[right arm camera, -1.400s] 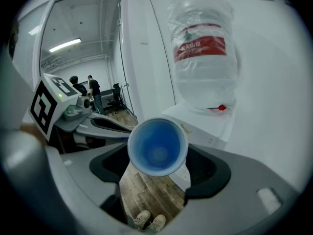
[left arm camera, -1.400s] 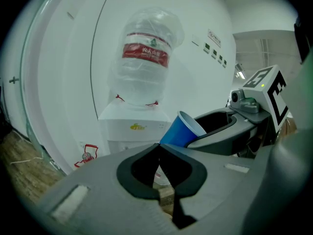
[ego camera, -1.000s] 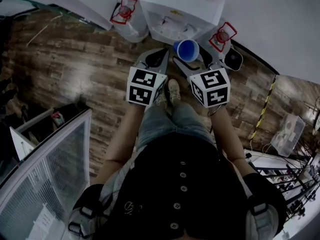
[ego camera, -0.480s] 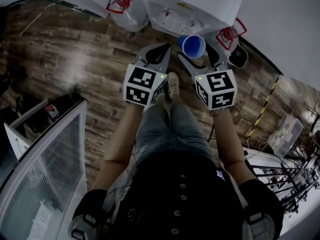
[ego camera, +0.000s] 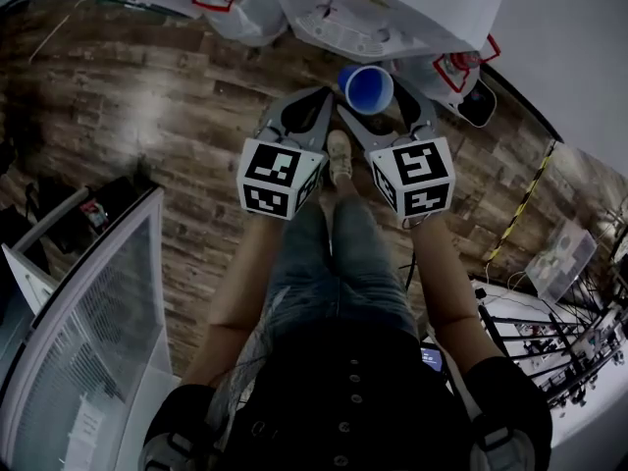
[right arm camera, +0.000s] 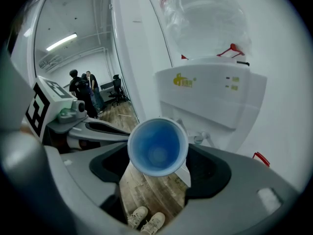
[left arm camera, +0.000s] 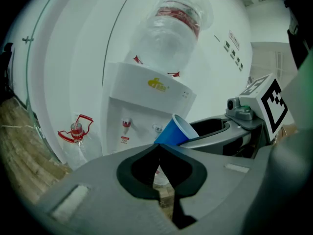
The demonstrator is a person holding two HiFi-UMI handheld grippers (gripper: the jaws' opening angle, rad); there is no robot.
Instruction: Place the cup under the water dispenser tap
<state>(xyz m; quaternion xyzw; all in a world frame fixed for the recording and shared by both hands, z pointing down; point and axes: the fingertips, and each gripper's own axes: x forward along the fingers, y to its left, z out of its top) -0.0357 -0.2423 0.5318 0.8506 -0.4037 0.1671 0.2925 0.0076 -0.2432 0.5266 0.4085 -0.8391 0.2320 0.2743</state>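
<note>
My right gripper (right arm camera: 159,153) clamps the blue plastic cup (ego camera: 366,90), top centre, near the white water dispenser (right arm camera: 210,99); my left gripper (left arm camera: 159,152) is pinched together, empty.

Cup (ego camera: 366,89) coloured blue, paler inside, water dispenser (right arm camera: 215,102) finished in white, logo (right arm camera: 184,80) printed in yellow, clear bottle (left arm camera: 171,38) banded in red, floor (ego camera: 147,96) grained in brown wood, cubes (ego camera: 280,177) patterned with black-and-white squares
</note>
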